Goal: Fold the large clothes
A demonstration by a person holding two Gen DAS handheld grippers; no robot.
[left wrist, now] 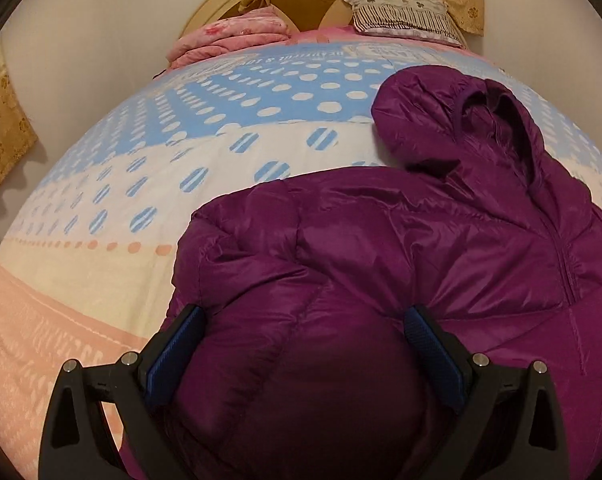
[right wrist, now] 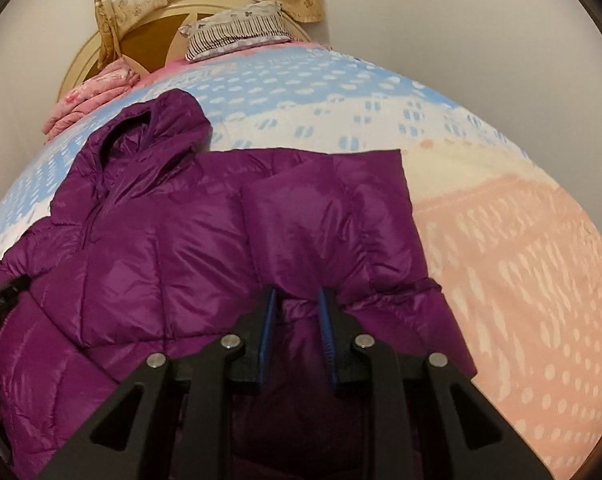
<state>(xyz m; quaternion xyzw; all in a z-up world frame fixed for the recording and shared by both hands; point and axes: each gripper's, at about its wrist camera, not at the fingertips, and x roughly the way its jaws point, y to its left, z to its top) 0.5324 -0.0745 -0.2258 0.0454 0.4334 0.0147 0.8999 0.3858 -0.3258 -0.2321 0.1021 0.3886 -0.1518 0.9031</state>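
early in the fold by the look of it: purple puffer jacket (left wrist: 381, 248) spread front-up on the bed (left wrist: 101, 280), hood flat toward the headboard, sleeves seemingly tucked in, body unfolded; left claw (left wrist: 301, 320) released over puffy fabric, right claw (right wrist: 297, 300) clenched on a bunched fold.

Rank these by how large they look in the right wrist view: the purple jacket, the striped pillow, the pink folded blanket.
1. purple jacket, by far.
2. and 3. striped pillow and pink folded blanket look alike; both lie far off, so I cannot rank them.
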